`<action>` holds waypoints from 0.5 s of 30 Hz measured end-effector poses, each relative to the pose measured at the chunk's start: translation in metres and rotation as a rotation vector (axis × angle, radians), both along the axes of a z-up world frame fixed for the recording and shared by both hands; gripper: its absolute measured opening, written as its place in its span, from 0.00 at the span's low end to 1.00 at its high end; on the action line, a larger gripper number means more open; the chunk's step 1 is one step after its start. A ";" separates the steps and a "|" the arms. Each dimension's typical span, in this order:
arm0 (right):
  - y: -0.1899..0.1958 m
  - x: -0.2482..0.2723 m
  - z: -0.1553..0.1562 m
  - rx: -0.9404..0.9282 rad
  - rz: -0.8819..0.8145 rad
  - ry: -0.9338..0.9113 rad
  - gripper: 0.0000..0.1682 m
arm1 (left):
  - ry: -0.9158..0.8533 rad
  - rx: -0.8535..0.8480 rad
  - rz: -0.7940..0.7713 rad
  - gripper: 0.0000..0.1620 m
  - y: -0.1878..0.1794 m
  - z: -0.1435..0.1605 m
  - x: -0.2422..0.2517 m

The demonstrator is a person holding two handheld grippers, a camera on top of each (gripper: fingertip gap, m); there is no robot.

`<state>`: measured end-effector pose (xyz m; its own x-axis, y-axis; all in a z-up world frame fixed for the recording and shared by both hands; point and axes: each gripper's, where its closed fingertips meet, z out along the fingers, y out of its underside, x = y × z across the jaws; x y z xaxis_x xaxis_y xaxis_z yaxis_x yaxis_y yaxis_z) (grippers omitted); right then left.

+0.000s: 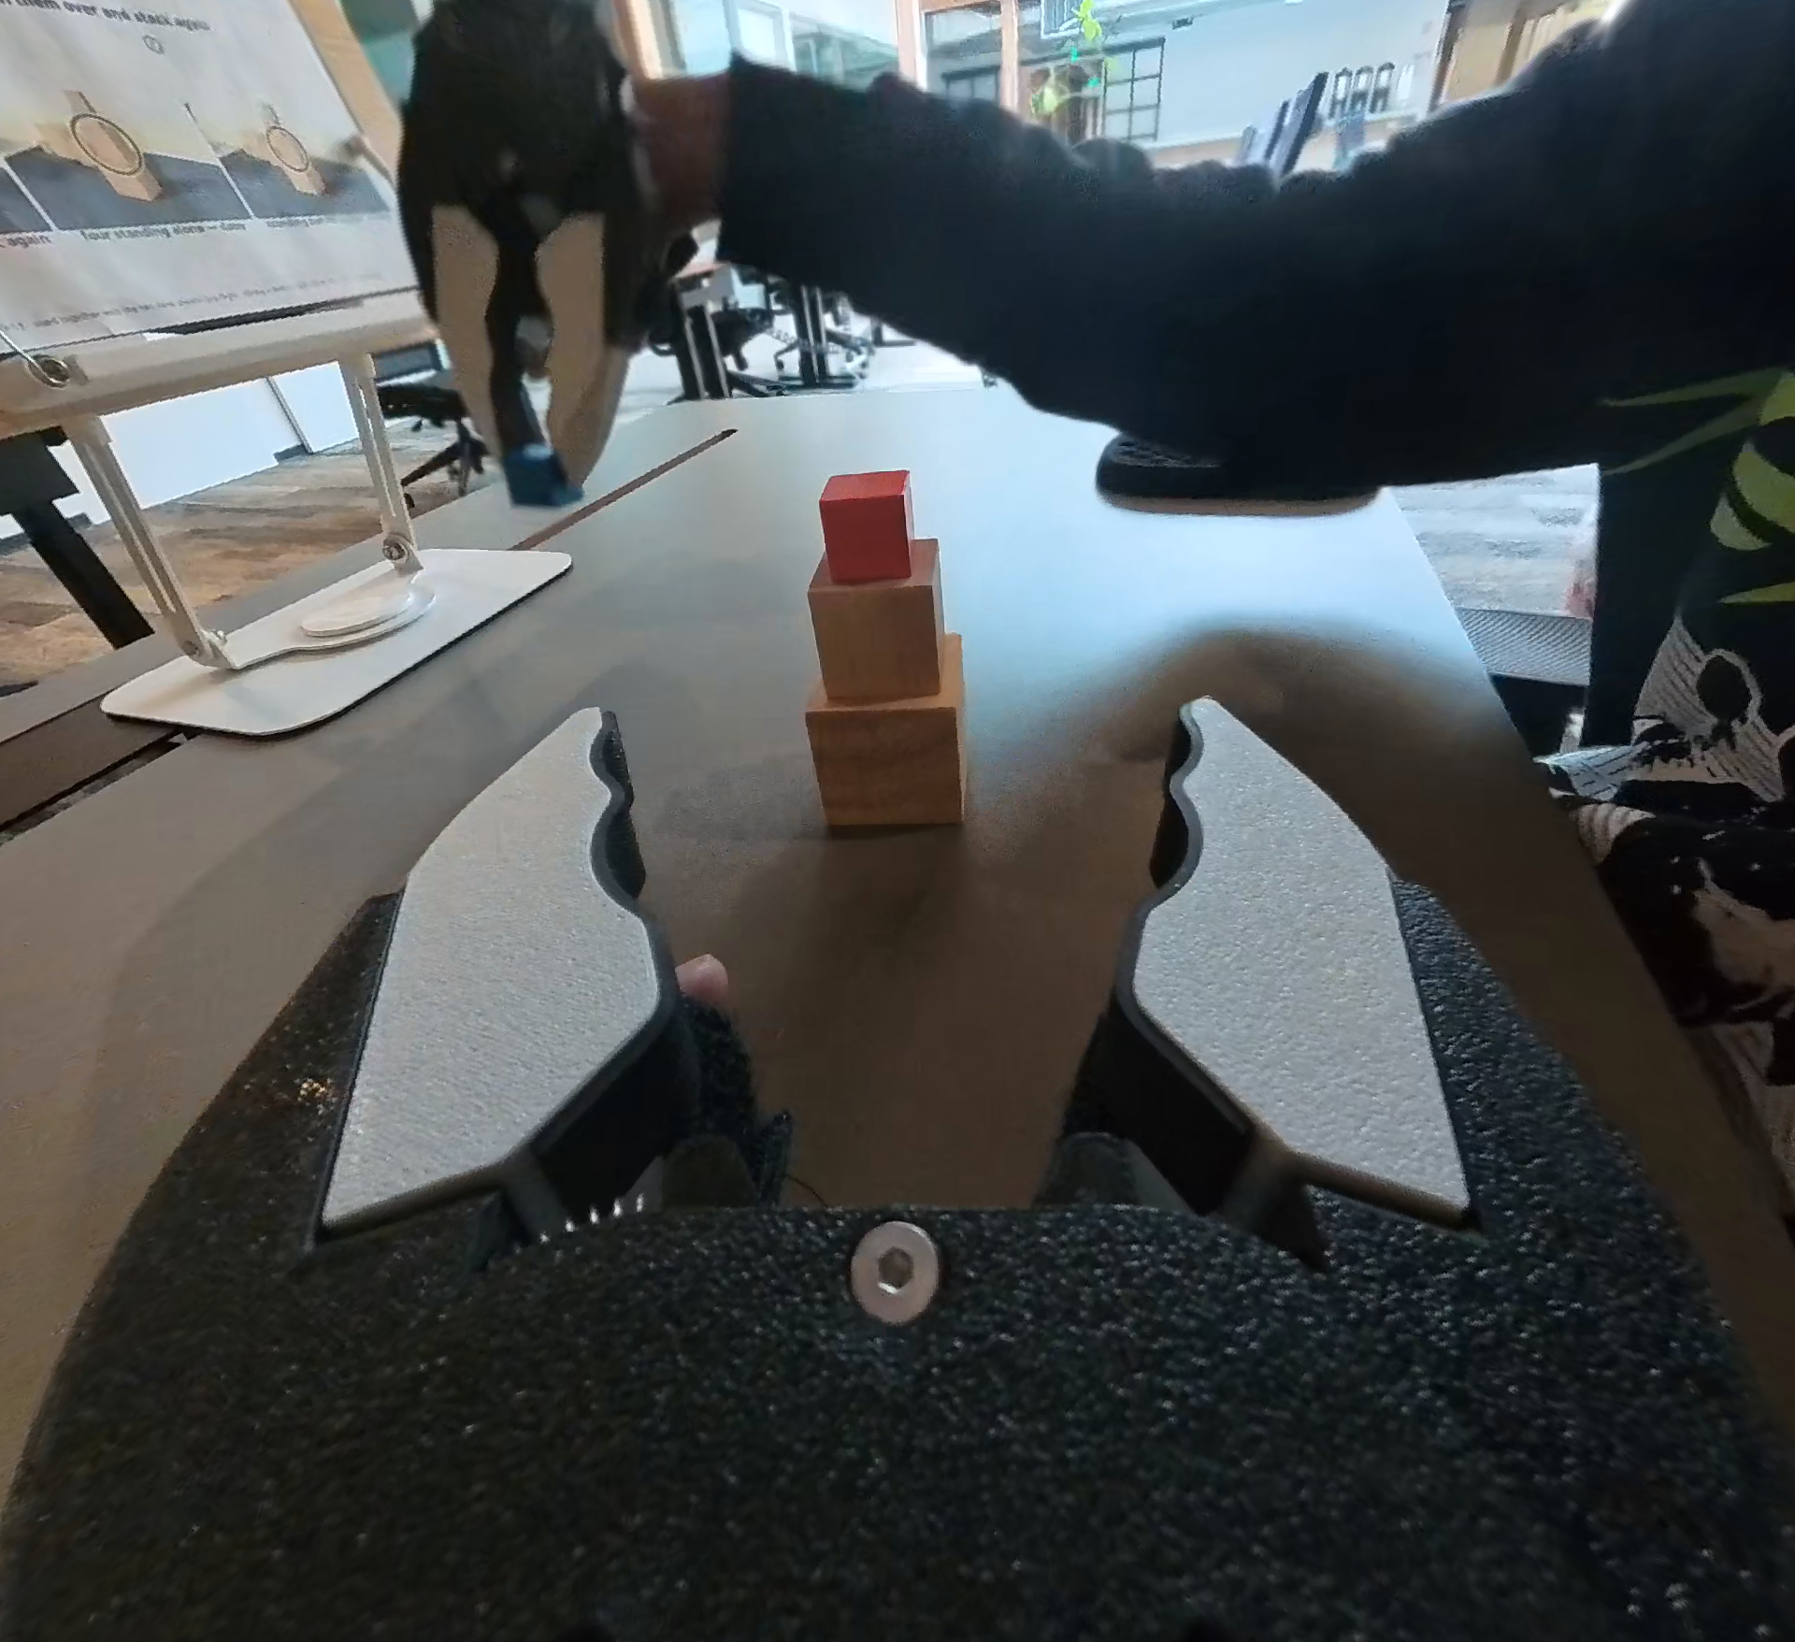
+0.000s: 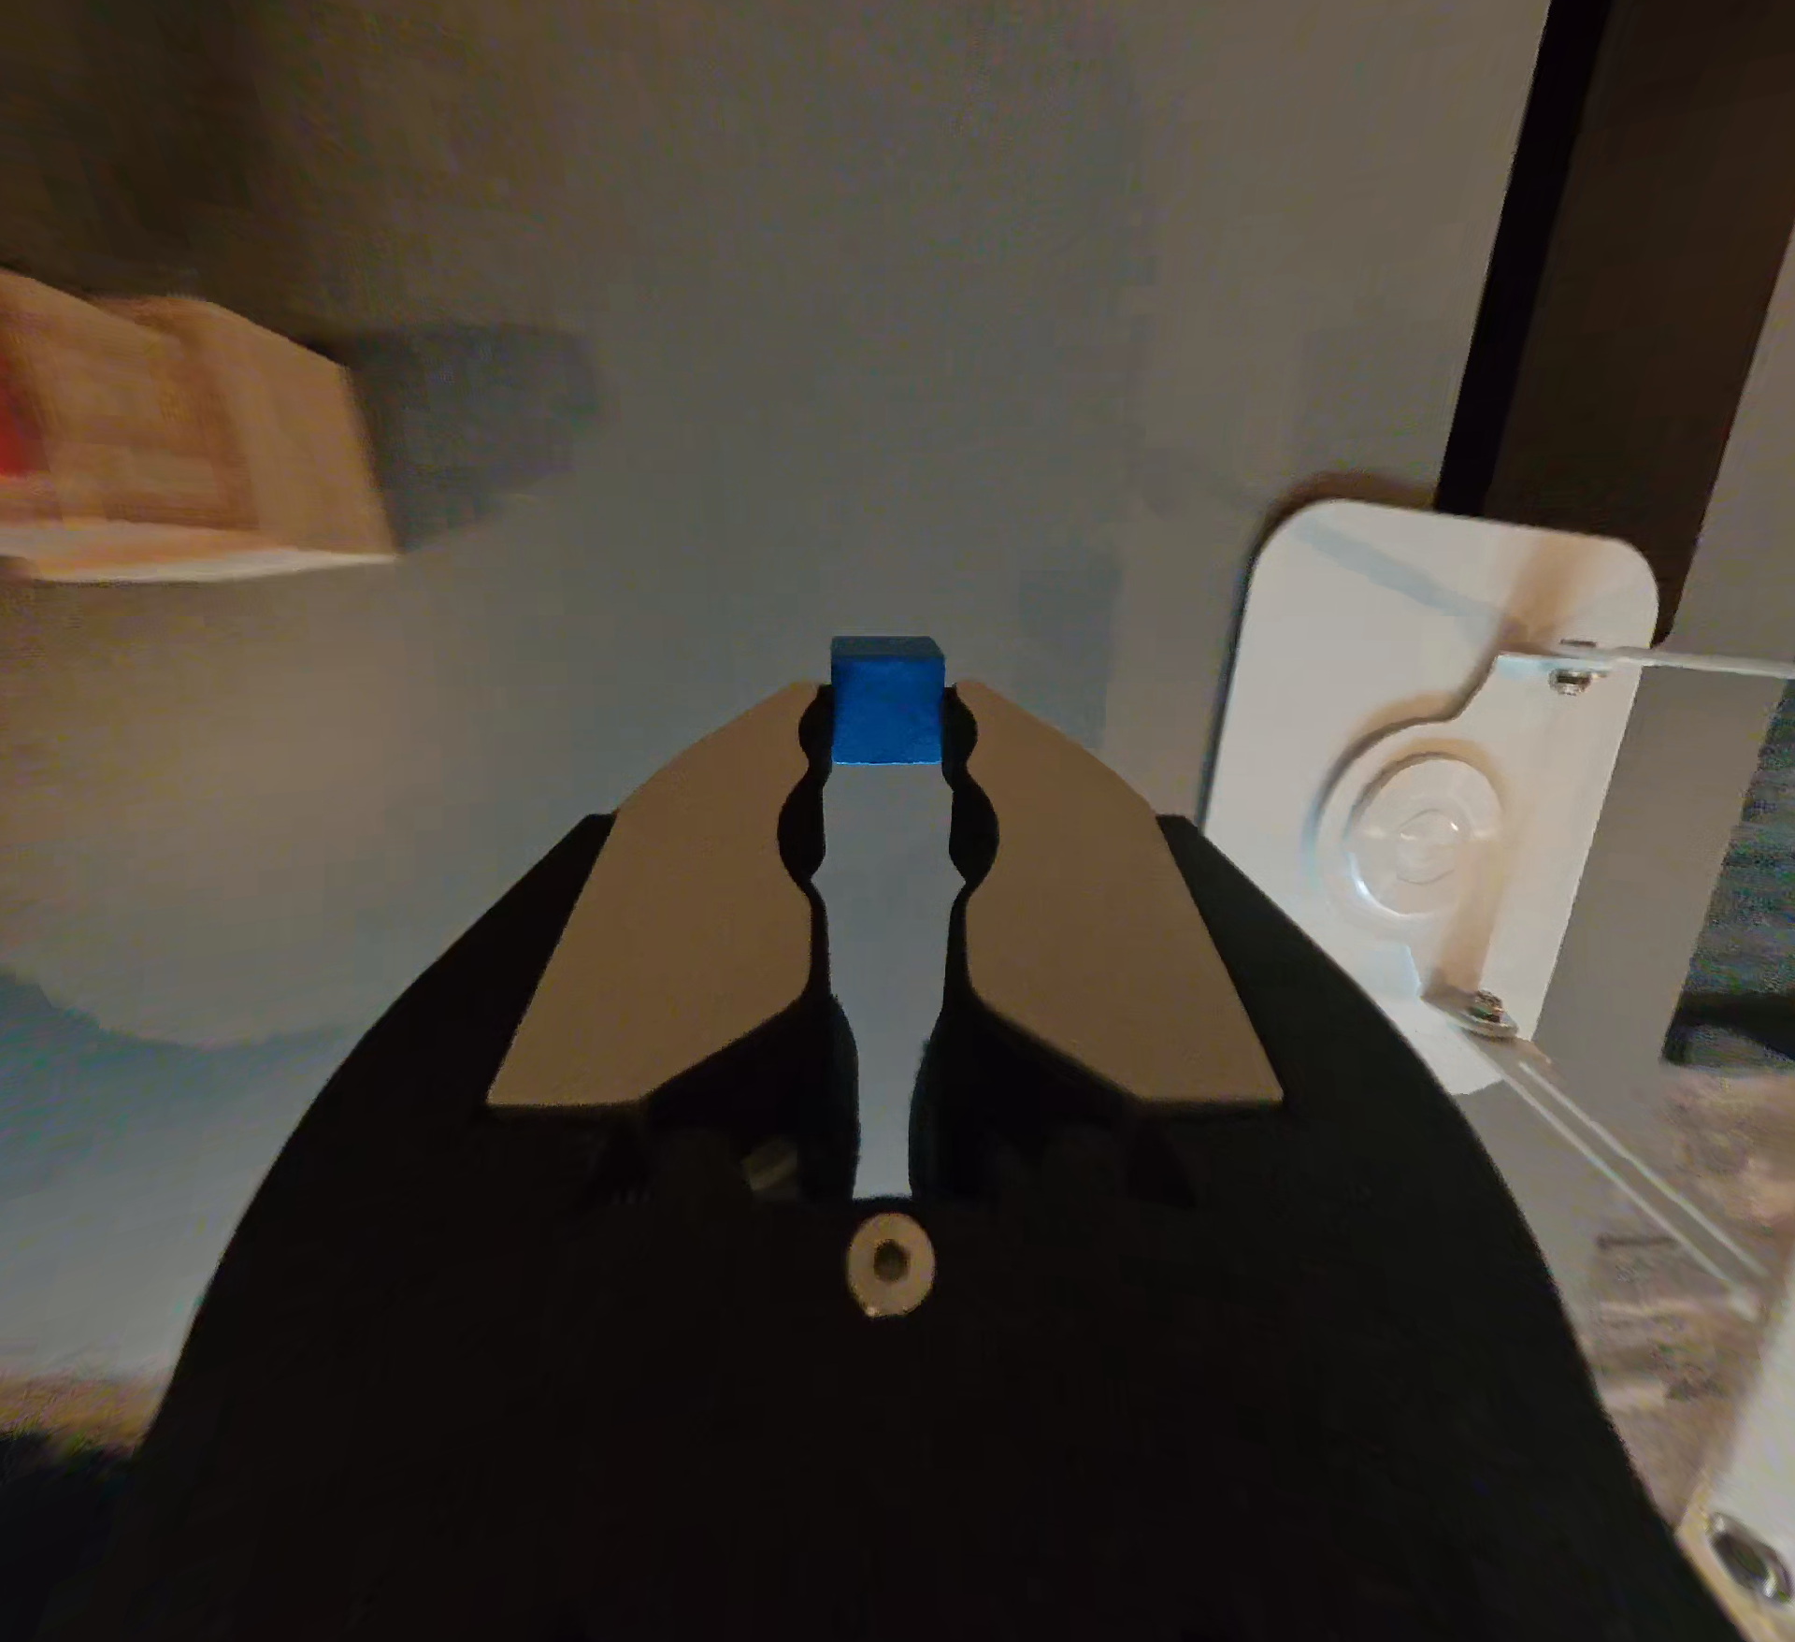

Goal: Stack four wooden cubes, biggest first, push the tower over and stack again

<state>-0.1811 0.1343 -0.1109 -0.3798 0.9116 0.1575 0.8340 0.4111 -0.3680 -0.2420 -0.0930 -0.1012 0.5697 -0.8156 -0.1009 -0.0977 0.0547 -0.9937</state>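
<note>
Pale grey fingers of the left gripper stand wide apart close in front of the tower, holding nothing, just short of its base. The tower itself is three cubes high on the dark table: a big plain wooden cube at the bottom, a smaller plain one on it, and a red cube on top, each set a little askew but standing. Beyond the tower and off to its left, near the foot of a white stand that carries an instruction sheet, the right gripper points down at the table with its tips closed in on the small blue cube. The cube sits between the tips and looks pinched, though whether it has left the table I cannot tell. So by my reckoning three of four are placed in the right order, and the blue cube, the smallest, is being fetched for the top. Whether this is the first build or the rebuild cannot be judged from here; at the least, the capping is left.
</note>
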 end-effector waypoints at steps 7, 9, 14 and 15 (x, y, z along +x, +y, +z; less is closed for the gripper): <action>-0.097 0.015 0.054 -0.005 0.063 0.030 0.12 | 0.003 -0.001 -0.001 0.64 0.000 0.000 0.000; -0.115 0.019 0.056 0.013 0.070 0.012 0.12 | 0.006 -0.001 -0.001 0.64 0.000 -0.001 0.001; -0.144 0.022 0.046 0.037 0.077 -0.039 0.12 | 0.005 0.000 0.002 0.64 0.000 -0.001 0.000; -0.147 0.022 0.043 0.042 0.087 -0.050 0.12 | 0.006 0.001 0.003 0.64 0.000 -0.001 0.000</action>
